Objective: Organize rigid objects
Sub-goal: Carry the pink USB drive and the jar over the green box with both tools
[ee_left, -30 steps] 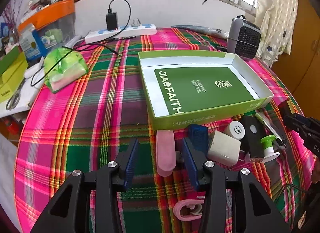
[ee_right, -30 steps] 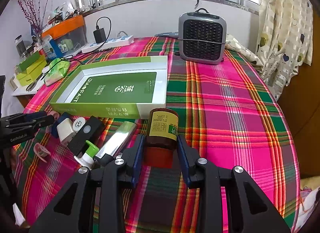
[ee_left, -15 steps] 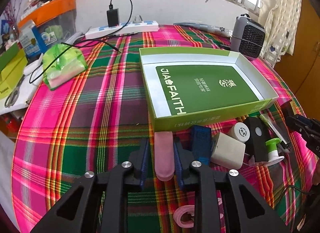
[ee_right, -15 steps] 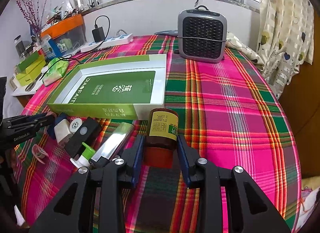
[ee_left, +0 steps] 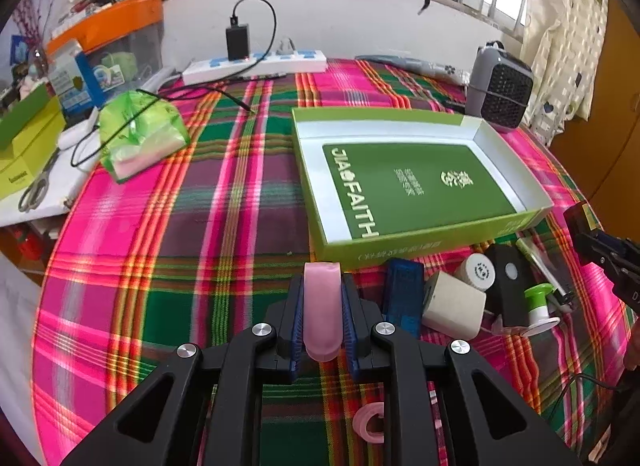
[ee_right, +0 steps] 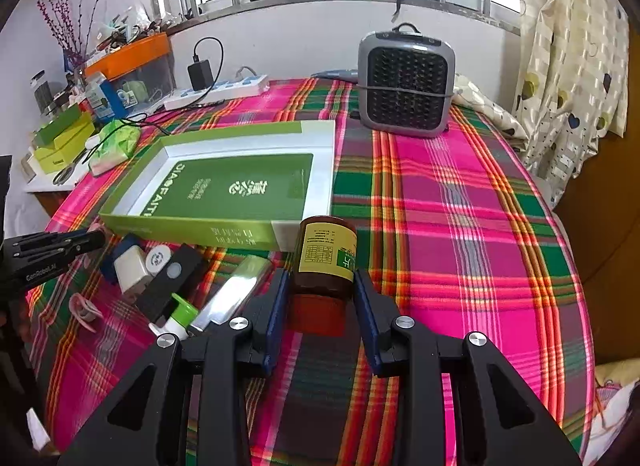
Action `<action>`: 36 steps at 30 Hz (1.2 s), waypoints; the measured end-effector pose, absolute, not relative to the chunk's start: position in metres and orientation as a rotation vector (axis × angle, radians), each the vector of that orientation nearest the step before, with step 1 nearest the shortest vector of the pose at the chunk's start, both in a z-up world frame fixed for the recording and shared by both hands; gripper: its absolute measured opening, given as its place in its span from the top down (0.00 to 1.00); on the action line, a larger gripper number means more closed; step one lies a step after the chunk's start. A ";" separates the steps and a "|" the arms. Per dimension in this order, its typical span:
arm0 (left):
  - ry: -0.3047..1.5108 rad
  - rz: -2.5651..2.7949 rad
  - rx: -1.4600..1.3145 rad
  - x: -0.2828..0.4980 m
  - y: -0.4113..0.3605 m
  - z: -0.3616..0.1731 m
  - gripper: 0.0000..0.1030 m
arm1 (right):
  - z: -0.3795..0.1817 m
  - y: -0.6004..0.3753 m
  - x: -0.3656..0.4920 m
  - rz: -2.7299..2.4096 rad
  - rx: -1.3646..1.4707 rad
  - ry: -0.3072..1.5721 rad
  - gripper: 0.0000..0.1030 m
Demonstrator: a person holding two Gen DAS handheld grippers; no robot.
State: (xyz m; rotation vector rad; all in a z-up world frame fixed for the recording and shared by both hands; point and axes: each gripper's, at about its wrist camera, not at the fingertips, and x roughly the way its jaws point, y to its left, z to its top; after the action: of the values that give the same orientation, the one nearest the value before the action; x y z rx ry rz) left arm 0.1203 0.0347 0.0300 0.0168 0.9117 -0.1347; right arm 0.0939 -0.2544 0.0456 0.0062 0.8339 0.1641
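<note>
My left gripper (ee_left: 322,286) is shut on a pink oblong case (ee_left: 321,308), both blue pads pressed to its sides, just in front of the open green box (ee_left: 420,244). My right gripper (ee_right: 322,282) is shut on a brown jar (ee_right: 326,256) with a yellow-green label, at the box's near right corner (ee_right: 280,236). Between the grippers lie a blue case (ee_left: 403,294), a beige block (ee_left: 454,306), a small white round lid (ee_left: 479,270), a black device (ee_left: 510,286), a green-capped white bottle (ee_left: 538,302) and a silver tube (ee_right: 230,294). The green box holds nothing.
A pink ring clip (ee_left: 370,420) lies under the left gripper. A grey fan heater (ee_right: 406,83) stands at the back right; a power strip (ee_left: 256,65) with a cable and a green bag (ee_left: 138,137) sit at the back left. Cluttered boxes (ee_left: 24,145) line the left edge.
The left gripper's jaws closed from wide apart onto the pink case. The right gripper kept its hold on the jar and stayed in place.
</note>
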 end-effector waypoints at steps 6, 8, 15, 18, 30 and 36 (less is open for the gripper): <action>0.878 -0.132 0.019 0.122 0.037 0.051 0.84 | 0.061 -0.250 0.097 0.180 -0.008 0.803 0.66; 0.873 -0.133 0.015 0.125 0.037 0.056 0.84 | 0.066 -0.248 0.100 0.189 -0.016 0.795 0.66; 0.875 -0.149 0.009 0.142 0.034 0.065 0.84 | 0.078 -0.242 0.116 0.214 -0.034 0.788 0.66; 0.879 -0.151 0.004 0.153 0.032 0.066 0.84 | 0.082 -0.237 0.126 0.222 -0.049 0.788 0.66; 0.888 -0.171 0.005 0.198 0.021 0.068 0.84 | 0.082 -0.219 0.170 0.239 -0.107 0.819 0.67; 0.916 -0.171 -0.003 0.220 0.016 0.058 0.84 | 0.073 -0.212 0.194 0.250 -0.108 0.853 0.66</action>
State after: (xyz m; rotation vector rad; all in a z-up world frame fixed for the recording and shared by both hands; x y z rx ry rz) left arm 0.2202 0.0165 0.0580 -0.0027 0.9162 -0.1705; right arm 0.1939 -0.2124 0.0731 -0.1083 0.8532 0.2501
